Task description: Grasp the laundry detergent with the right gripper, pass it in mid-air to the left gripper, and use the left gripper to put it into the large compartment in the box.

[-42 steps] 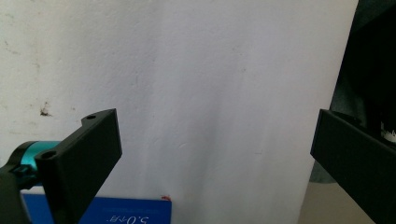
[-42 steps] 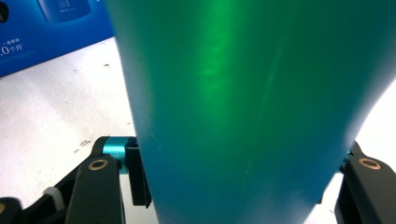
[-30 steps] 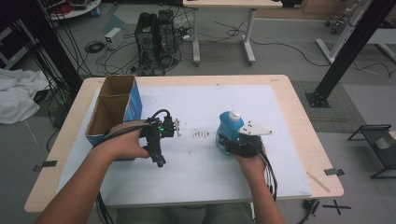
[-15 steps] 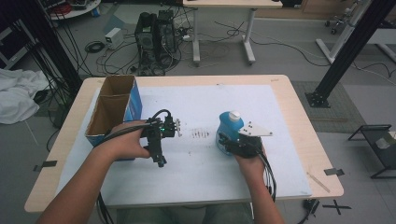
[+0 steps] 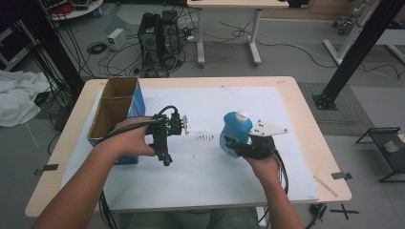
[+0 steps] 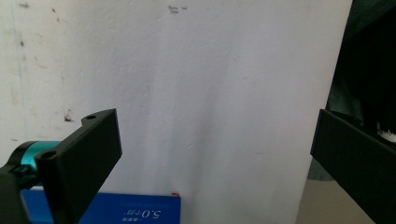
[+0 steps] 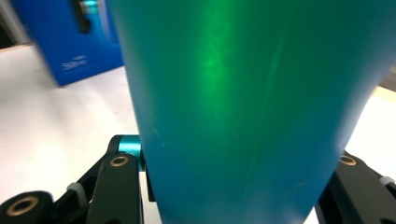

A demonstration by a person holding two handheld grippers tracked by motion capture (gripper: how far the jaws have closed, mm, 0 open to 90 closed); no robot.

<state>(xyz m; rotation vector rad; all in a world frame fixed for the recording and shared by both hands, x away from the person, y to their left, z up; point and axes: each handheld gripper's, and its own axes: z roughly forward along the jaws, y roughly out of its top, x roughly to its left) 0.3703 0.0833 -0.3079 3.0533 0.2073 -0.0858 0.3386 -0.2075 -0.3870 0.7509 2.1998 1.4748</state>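
Since the earlier frames, my right gripper has just closed its jaws onto the blue bottle and begun raising it slightly. Bottle sits right of centre on the white mat, white cap up, clamped at its lower body. My left gripper hovers left of centre, jaws wide apart and empty. Cardboard box stands at the far left, open-topped. Judgement: grasp done; carrying and placing remain.

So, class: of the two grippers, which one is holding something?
The right gripper: its jaws are shut on the blue bottle. The left gripper, near the box, has open jaws with nothing between them.
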